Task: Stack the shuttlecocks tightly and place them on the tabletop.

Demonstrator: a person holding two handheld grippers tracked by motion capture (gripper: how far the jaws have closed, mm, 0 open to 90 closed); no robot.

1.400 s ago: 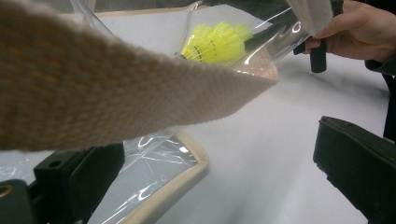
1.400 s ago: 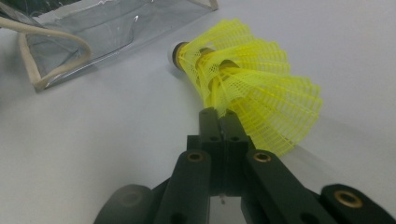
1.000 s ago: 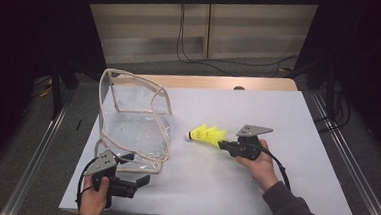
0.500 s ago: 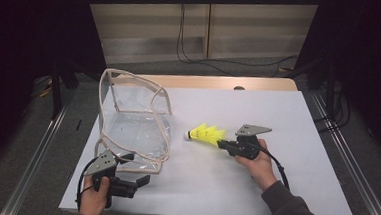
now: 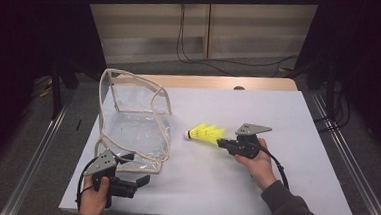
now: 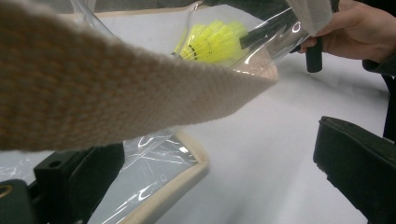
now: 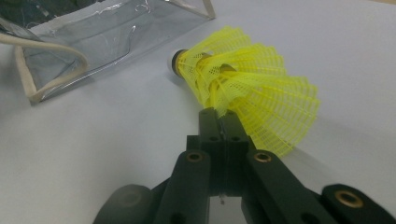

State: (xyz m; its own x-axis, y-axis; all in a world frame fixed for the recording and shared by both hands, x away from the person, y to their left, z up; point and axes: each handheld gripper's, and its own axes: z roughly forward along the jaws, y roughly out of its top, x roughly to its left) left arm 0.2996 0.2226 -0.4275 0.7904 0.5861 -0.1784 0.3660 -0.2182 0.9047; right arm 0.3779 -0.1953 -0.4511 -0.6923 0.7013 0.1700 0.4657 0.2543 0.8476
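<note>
From above, the yellow shuttlecock (image 5: 205, 133) lies near the middle of the table (image 5: 298, 119), long axis running across it, its white cork tip aimed at the clear bag (image 5: 135, 124) by the left edge. The right gripper (image 5: 222, 143) is clenched on its skirt rim.

The left gripper view shows wide-apart jaws with the bag's woven strap (image 6: 116, 93) crossing close in front; whether they pinch anything I cannot tell.

The right gripper view shows closed jaws clamping the mesh skirt (image 7: 261, 98), cork pointing away towards the bag (image 7: 107, 32).
</note>
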